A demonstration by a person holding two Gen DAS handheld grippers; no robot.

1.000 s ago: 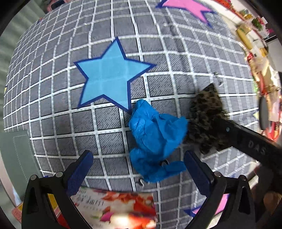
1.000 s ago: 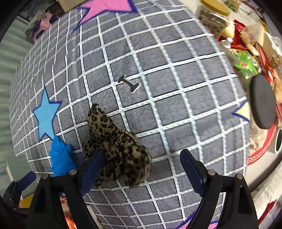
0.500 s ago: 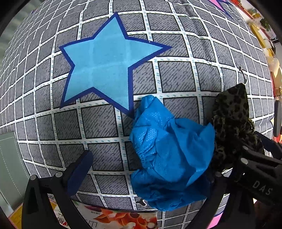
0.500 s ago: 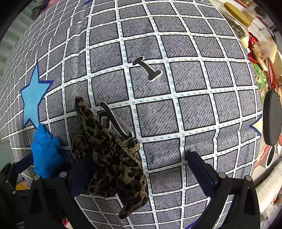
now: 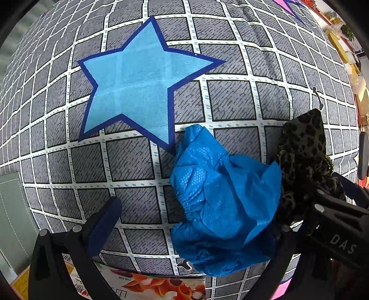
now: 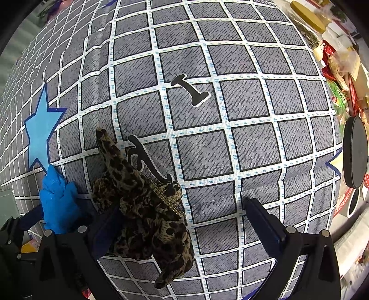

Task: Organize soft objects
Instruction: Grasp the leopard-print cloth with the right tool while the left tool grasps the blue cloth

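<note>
A crumpled blue soft cover (image 5: 226,200) lies on the grey checked cloth (image 5: 230,101), just below the tip of a printed blue star (image 5: 138,87). My left gripper (image 5: 193,230) hangs over it, open. Its left finger (image 5: 103,223) stands clear, while its right finger is hidden behind the blue folds. A leopard-print fabric piece (image 6: 143,203) lies right beside the blue cover (image 6: 57,203). My right gripper (image 6: 184,226) is wide open around it. The fabric drapes over that gripper's left finger (image 6: 108,228), and its right finger (image 6: 260,221) stands well apart.
A printed red-and-white packet (image 5: 150,286) lies at the cloth's near edge. A black round lid (image 6: 355,152), food packets (image 6: 339,69) and a yellow-lidded jar (image 6: 306,16) crowd the right side. The two grippers stand close side by side.
Both grippers have sunk closer to the cloth. The right gripper's jaws have spread wider and the leopard fabric now sprawls looser between them. The blue cover has not moved.
</note>
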